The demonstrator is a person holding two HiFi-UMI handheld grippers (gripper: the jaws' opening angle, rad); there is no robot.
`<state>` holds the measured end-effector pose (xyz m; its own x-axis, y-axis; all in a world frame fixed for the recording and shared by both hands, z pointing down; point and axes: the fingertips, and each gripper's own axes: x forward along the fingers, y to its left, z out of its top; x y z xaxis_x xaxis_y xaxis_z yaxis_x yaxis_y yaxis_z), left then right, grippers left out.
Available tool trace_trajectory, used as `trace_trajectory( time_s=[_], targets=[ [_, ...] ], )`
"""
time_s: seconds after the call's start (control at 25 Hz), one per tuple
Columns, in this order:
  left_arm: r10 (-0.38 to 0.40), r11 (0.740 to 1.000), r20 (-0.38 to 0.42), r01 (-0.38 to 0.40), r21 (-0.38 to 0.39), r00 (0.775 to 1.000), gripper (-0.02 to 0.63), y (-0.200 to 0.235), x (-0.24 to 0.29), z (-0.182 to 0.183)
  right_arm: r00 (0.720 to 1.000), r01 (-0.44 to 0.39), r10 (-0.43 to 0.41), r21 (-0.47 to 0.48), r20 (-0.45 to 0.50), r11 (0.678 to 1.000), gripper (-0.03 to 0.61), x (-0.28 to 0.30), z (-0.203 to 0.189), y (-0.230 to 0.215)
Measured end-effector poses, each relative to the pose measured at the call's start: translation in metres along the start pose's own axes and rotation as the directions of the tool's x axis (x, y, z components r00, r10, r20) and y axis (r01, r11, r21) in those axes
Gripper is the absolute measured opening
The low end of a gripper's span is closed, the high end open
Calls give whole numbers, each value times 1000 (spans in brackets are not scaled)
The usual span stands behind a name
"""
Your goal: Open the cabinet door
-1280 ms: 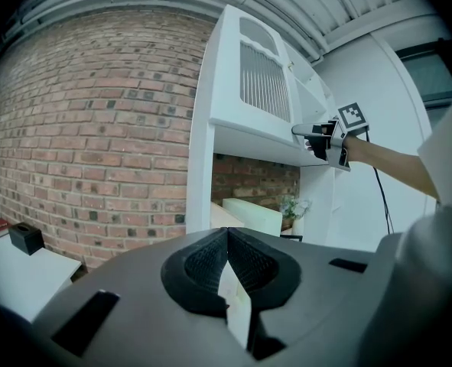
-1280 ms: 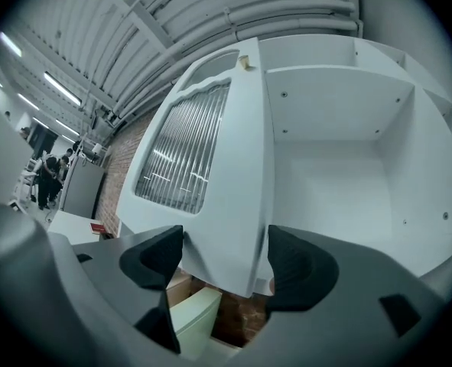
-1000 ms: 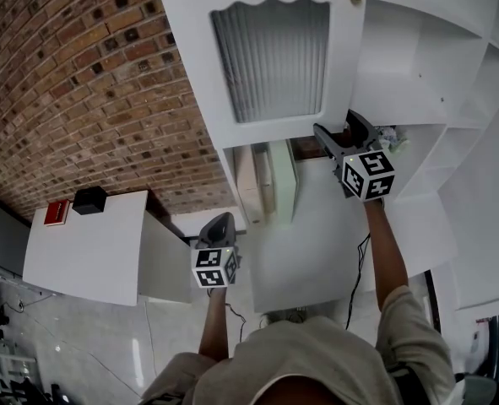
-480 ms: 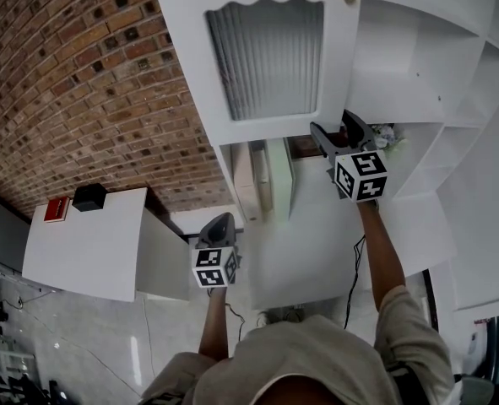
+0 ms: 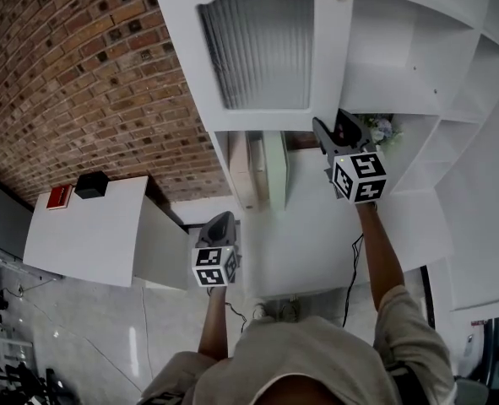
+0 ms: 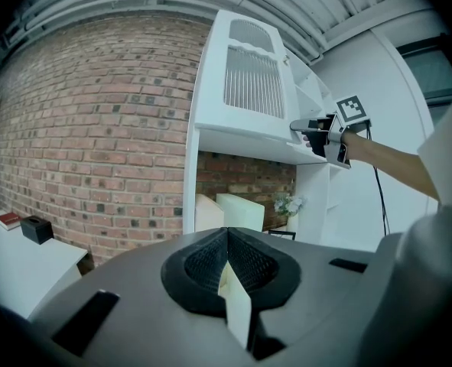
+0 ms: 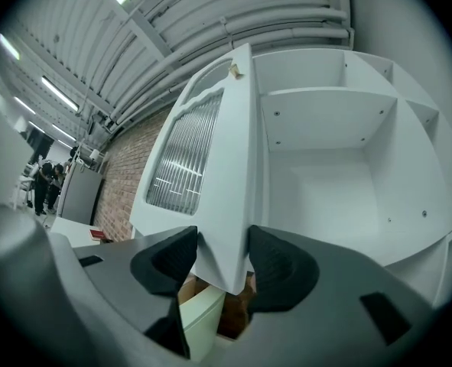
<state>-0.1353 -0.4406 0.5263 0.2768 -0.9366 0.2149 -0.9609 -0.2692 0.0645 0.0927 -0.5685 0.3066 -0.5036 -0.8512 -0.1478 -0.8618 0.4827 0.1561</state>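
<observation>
- Cabinet door (image 5: 262, 53) is swung open; its lower corner is clamped by the closing jaws of the right gripper (image 5: 332, 126).
- Left gripper (image 5: 221, 220) is clenched and empty, at the near left.

We lose the cabinet door (image 5: 266, 53) top at the head view's upper edge, and its lower corner behind the right gripper (image 5: 333, 130), jaws closing around it. At the table (image 5: 89, 234) corner, red item (image 5: 60, 197) too small to name.
</observation>
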Motion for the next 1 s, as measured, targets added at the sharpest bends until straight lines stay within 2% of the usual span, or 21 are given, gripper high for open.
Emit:
trace_trajectory(
  time_s=[0.48, 1.0],
  targets=[
    [5, 1000, 10, -5, 12, 1000, 26, -6, -32, -3, 1000, 2, -2, 7, 6, 1000, 179, -34, 8, 17],
    [-28, 1000, 10, 28, 14, 1000, 26, 26, -99, -22, 992, 121, -122, 22, 25, 992, 146, -78, 21, 57]
  ],
)
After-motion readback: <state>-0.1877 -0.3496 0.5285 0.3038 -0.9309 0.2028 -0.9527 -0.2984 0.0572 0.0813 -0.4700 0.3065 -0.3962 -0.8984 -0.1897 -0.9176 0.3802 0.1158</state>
